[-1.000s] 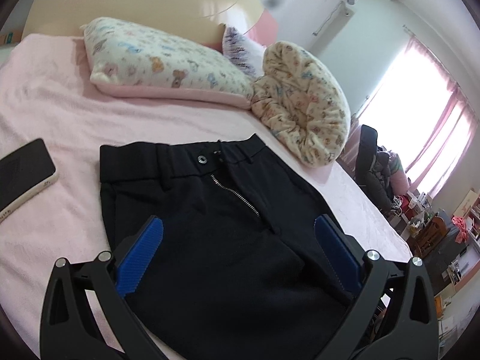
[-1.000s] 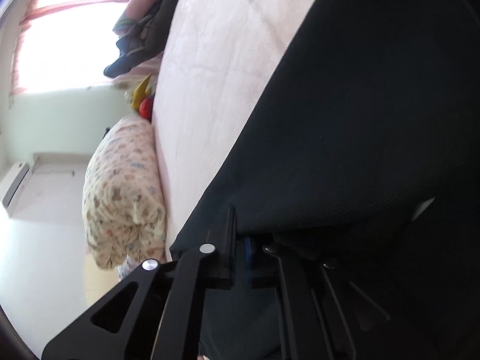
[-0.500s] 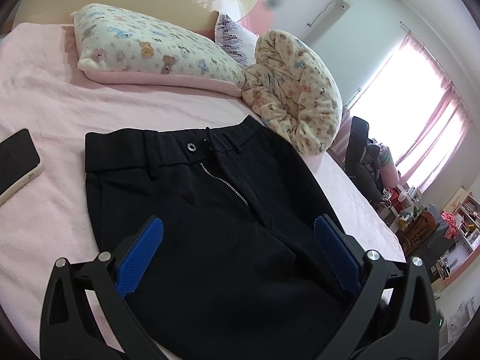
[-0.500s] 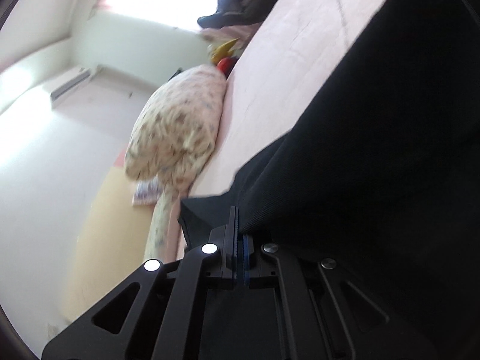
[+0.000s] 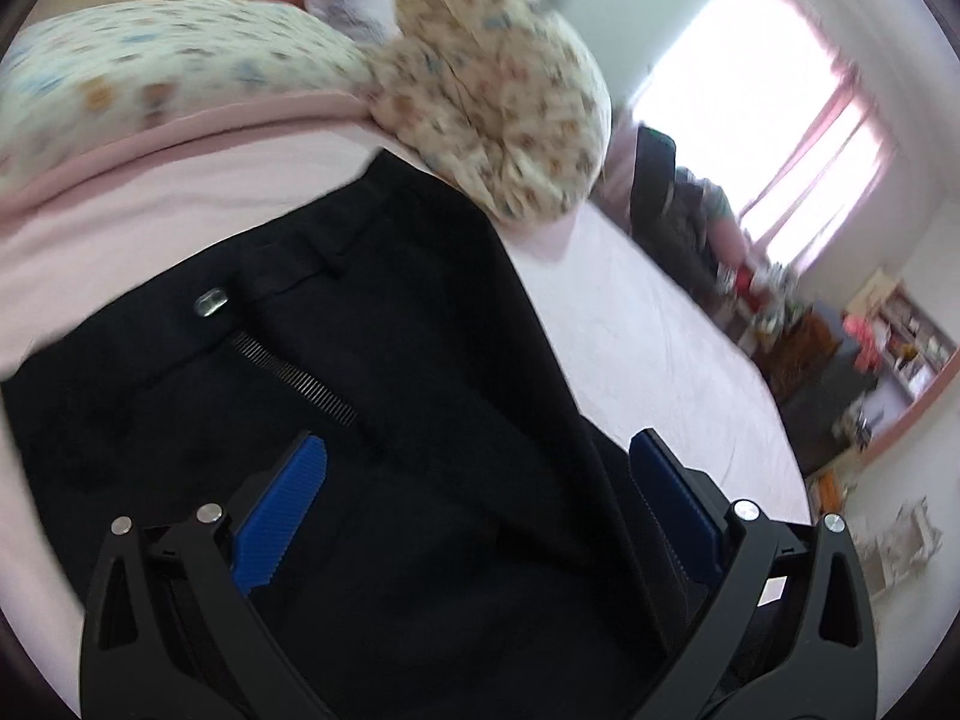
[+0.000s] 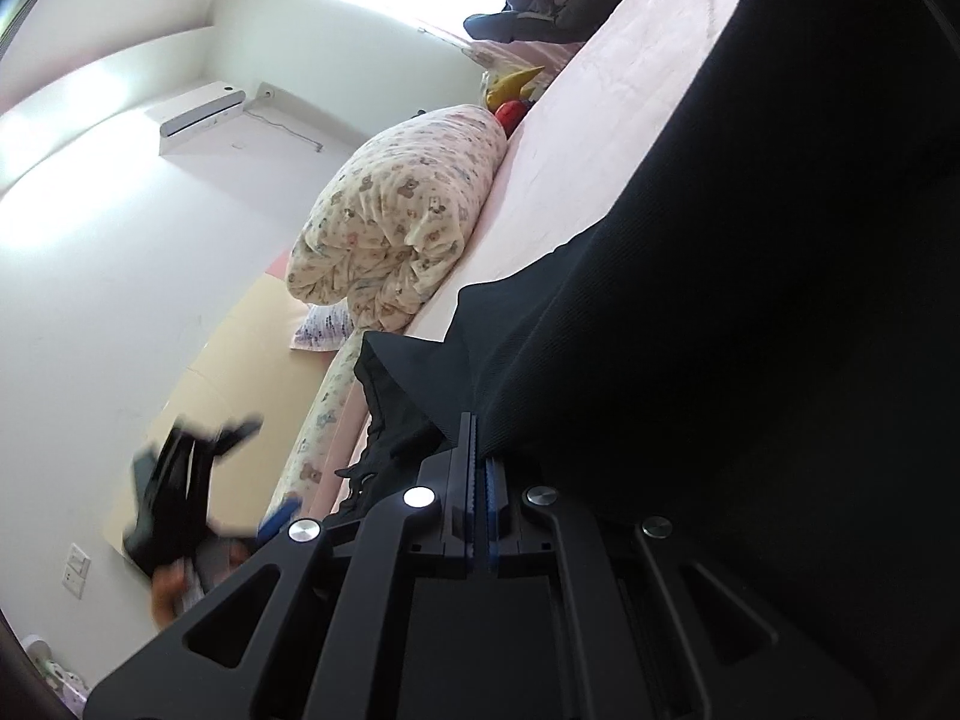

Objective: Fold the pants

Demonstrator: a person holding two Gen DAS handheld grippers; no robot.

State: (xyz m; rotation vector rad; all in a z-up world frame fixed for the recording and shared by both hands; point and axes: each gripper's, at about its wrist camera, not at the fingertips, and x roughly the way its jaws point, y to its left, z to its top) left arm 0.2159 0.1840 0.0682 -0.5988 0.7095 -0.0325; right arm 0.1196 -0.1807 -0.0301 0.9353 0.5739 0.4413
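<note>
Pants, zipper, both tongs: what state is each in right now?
Pants: on the bed, waistband flat, one part lifted.
Zipper: closed.
Left tongs: open, over the pants.
Right tongs: shut on pants fabric.

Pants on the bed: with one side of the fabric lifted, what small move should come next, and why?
Probably carry the lifted side across. The right tongs are shut on the black pants, raising an edge off the pink bed, while the left tongs hang open over the zipper half, which lies flat.
</note>
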